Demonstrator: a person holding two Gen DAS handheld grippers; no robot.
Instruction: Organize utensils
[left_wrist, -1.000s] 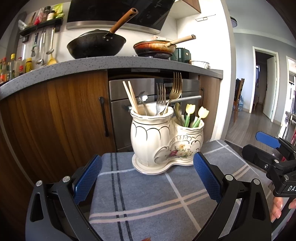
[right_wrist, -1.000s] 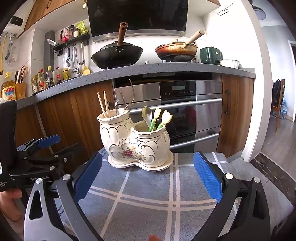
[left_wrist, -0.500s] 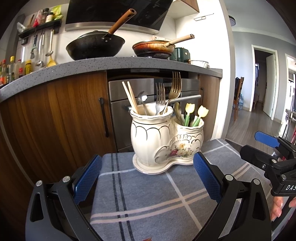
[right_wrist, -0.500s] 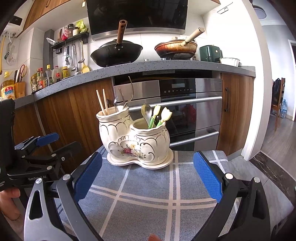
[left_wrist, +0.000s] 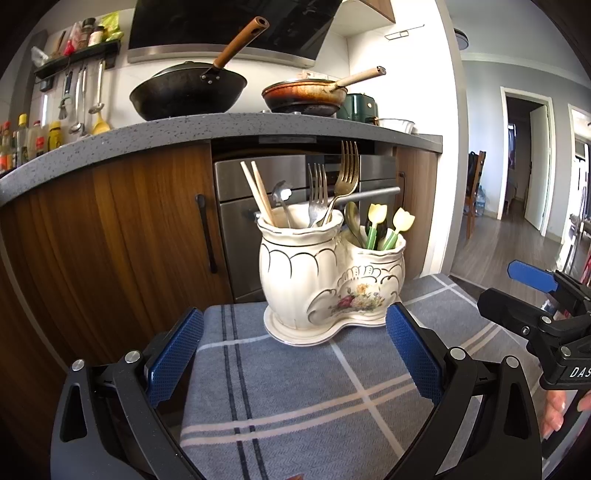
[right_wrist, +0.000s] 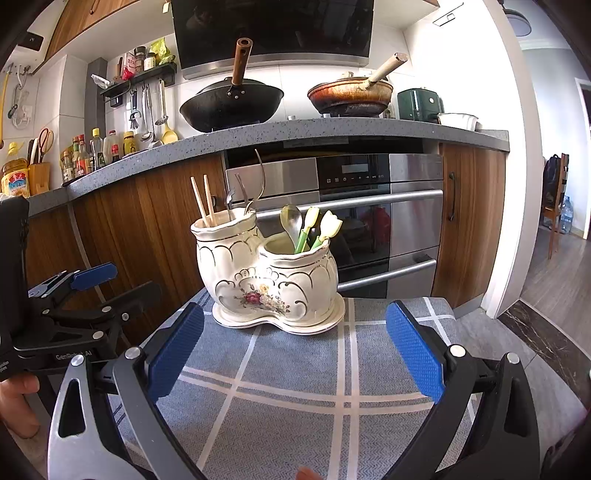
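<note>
Hovering low over the plaid cloth, the left tool and right tool both sat spread wide, gripping nothing, aimed at the ceramic holder from either side. The holder stood on the cloth-covered tabletop in front of the oven and wooden cabinets, woks above. Chopsticks, forks and spoons stood handle-down, roughly upright, leaning slightly.

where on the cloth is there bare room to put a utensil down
The checked cloth is bare between the ceramic holder's saucer and the open right gripper. The holder's two cups are crowded; the open left gripper borders the cloth's left side.
</note>
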